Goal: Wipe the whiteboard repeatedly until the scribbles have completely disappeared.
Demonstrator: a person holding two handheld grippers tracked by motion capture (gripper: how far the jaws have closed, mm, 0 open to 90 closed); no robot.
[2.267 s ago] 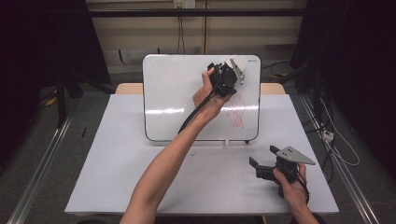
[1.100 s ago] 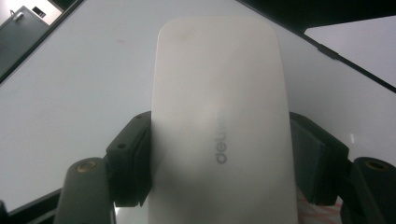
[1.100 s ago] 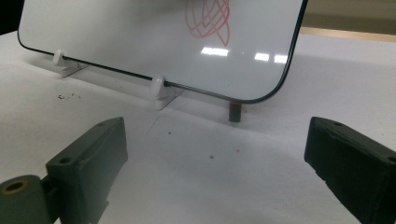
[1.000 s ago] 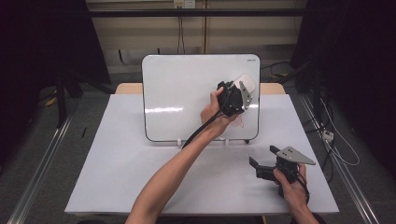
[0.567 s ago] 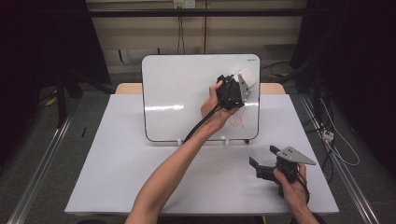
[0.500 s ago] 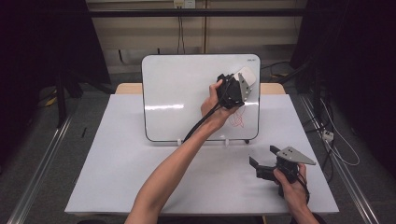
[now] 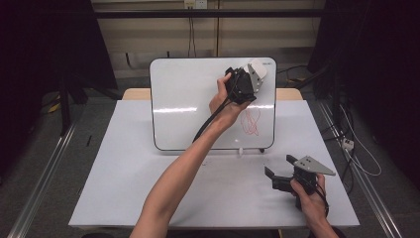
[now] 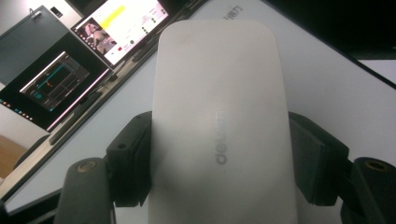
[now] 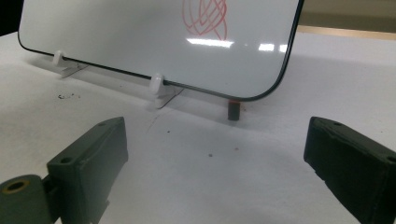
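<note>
White counter [image 7: 148, 188], whiteboard [image 7: 193, 109] propped at the back with a red scribble [image 7: 250, 121] low on its right. Left gripper [image 7: 247, 82] up at the board's top right, fingers clamped on the white eraser [image 8: 219, 130]. Right gripper [image 7: 277, 179] rests on the counter, fingers wide apart.

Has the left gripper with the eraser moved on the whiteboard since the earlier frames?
Yes. The left gripper, shut on the white eraser, has gone up the whiteboard to its top right corner, above the red scribble.

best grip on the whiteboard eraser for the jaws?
Across the eraser's two long sides at mid-length, coming from its back, as the left gripper holds it now. Those sides run straight and parallel, and the wiping face stays free toward the whiteboard.
</note>
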